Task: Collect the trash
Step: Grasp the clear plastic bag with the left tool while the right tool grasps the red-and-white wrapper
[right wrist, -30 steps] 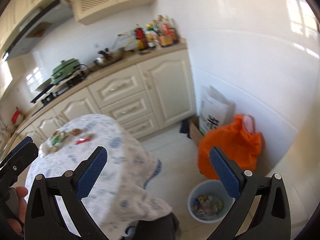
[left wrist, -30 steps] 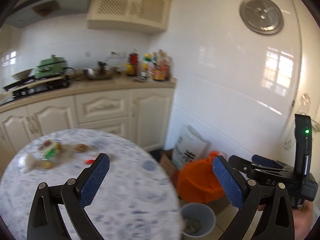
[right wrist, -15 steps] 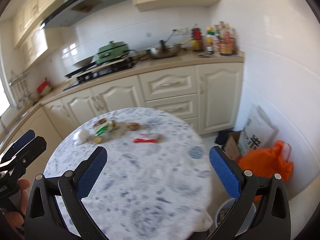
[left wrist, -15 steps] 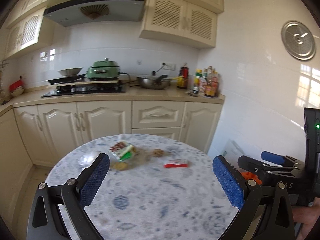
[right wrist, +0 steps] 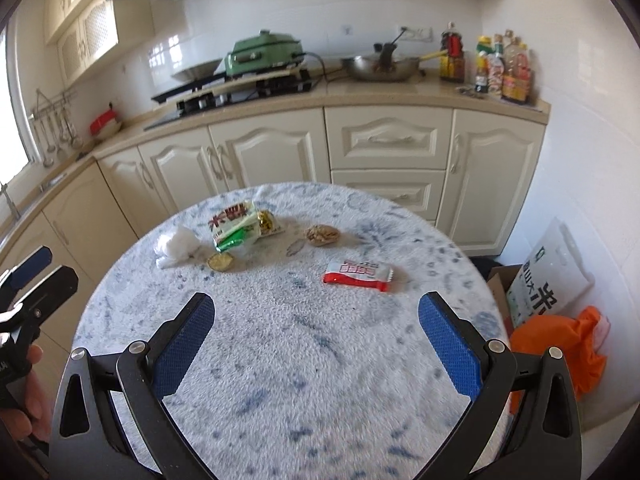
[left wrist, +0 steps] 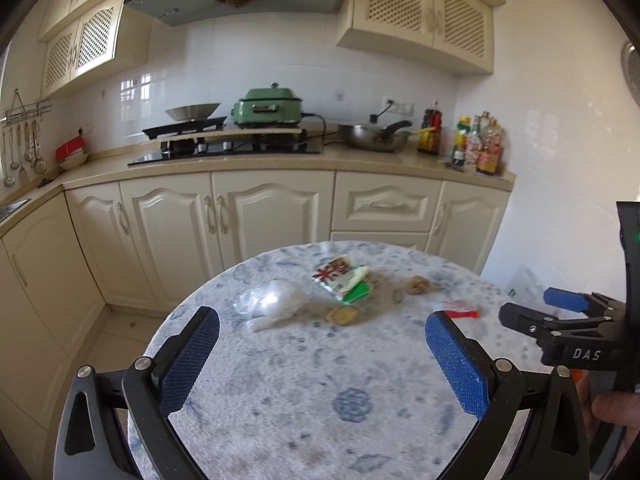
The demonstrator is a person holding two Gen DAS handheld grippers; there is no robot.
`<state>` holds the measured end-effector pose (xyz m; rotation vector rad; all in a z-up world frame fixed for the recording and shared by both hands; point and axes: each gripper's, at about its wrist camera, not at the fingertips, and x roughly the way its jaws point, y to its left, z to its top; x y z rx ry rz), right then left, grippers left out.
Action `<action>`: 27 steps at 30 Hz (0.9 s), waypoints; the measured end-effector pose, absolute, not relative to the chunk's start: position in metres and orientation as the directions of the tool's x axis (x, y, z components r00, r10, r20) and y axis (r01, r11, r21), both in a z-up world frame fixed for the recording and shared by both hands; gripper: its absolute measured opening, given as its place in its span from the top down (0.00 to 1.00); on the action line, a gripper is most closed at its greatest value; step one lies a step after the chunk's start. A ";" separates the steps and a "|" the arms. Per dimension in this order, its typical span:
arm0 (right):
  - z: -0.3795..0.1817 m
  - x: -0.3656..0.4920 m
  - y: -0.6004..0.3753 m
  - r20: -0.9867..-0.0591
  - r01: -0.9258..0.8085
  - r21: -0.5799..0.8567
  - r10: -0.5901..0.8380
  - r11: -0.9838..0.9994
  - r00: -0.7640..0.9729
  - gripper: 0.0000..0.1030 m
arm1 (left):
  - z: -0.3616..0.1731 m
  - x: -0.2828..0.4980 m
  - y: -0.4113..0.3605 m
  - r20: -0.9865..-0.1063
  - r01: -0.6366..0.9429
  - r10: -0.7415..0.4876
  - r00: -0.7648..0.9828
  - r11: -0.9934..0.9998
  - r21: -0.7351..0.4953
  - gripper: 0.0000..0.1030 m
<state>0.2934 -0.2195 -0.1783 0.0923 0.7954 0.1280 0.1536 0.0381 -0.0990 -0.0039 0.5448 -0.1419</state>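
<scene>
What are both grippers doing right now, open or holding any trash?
Left gripper: open, empty, above the table.
Right gripper: open, empty.

The round bench [right wrist: 304, 360] is showing a white top with blue speckles. The snack wrapper [right wrist: 357, 275] is looking red and white. A bigger packet [right wrist: 234, 226] is showing green, white and red. The crumpled plastic bag [right wrist: 178, 245] is looking clear and whitish. Both claws are wearing blue bumpy pads [right wrist: 182, 346] on black frames. The cooker [left wrist: 269, 107] is shining green. A bag [right wrist: 560, 344] on the floor is glowing orange.
</scene>
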 end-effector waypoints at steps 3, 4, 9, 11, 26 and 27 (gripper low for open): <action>-0.193 0.312 -0.219 -0.729 -0.096 0.117 0.151 0.988 0.668 0.00 | -0.112 0.186 0.046 -0.552 0.111 -0.105 0.827 0.994 -0.022 0.01; -0.199 0.318 -0.220 -0.736 -0.103 0.117 0.155 0.988 0.659 0.00 | -0.115 0.194 0.049 -0.563 0.108 -0.100 0.820 0.994 -0.020 0.01; -0.228 0.347 -0.228 -0.780 -0.123 0.093 0.149 0.988 0.608 0.00 | -0.137 0.249 0.051 -0.623 0.096 -0.060 0.780 0.995 0.024 0.01; -0.238 0.356 -0.232 -0.792 -0.125 0.099 0.154 0.987 0.591 0.00 | -0.145 0.268 0.049 -0.643 0.089 -0.030 0.765 0.994 0.059 0.01; -0.283 0.405 -0.246 -0.844 -0.244 0.035 0.159 0.969 0.513 0.03 | -0.208 0.422 0.026 -0.731 0.181 0.070 0.679 0.949 0.259 0.01; -0.282 0.405 -0.245 -0.841 -0.261 0.037 0.171 0.965 0.514 0.08 | -0.208 0.428 0.026 -0.730 0.190 0.051 0.682 0.951 0.244 0.05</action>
